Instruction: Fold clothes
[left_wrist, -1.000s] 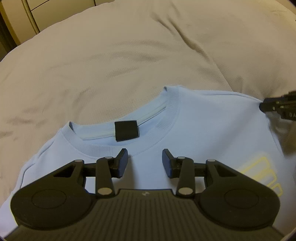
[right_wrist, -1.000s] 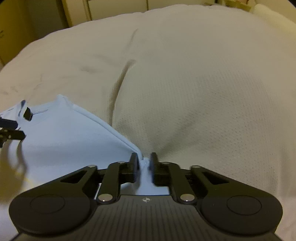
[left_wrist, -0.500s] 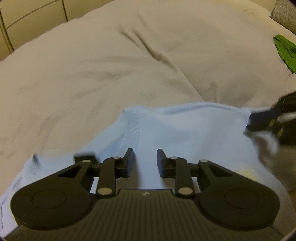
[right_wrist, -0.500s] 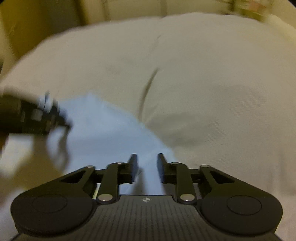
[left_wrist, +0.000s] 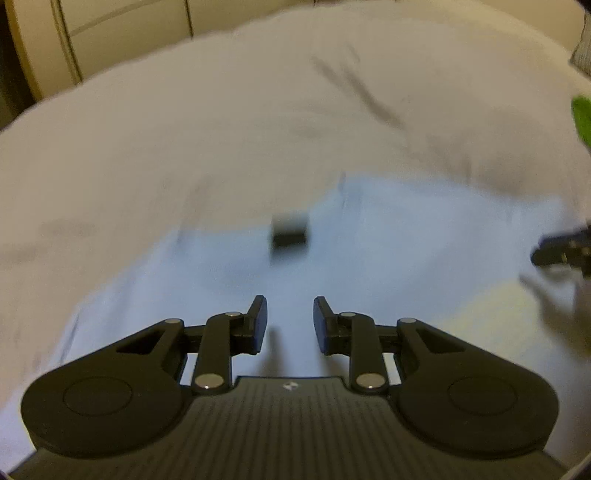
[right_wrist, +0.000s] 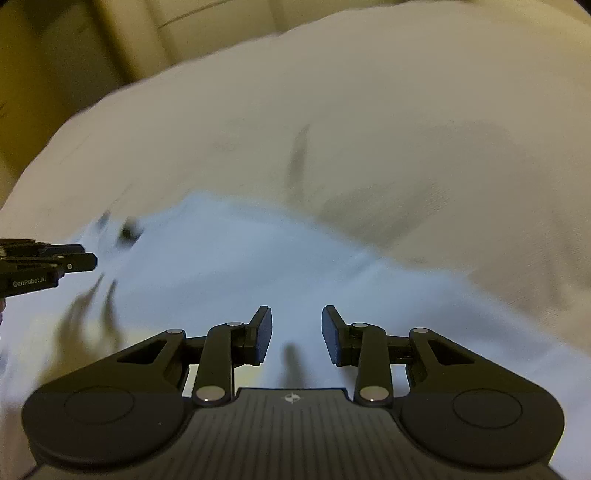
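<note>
Soft matt cloth shirt (left_wrist: 388, 236) – matt black plastic tongs (left_wrist: 290, 321)

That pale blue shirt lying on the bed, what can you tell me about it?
The pale blue shirt looks like soft knit cotton, lying spread mostly flat on the white bedding. A small dark tag sits at its neck area, and a faint yellow print shows toward one side. Both views are blurred. The left tool and right tool hover open above it, gripping nothing.
</note>
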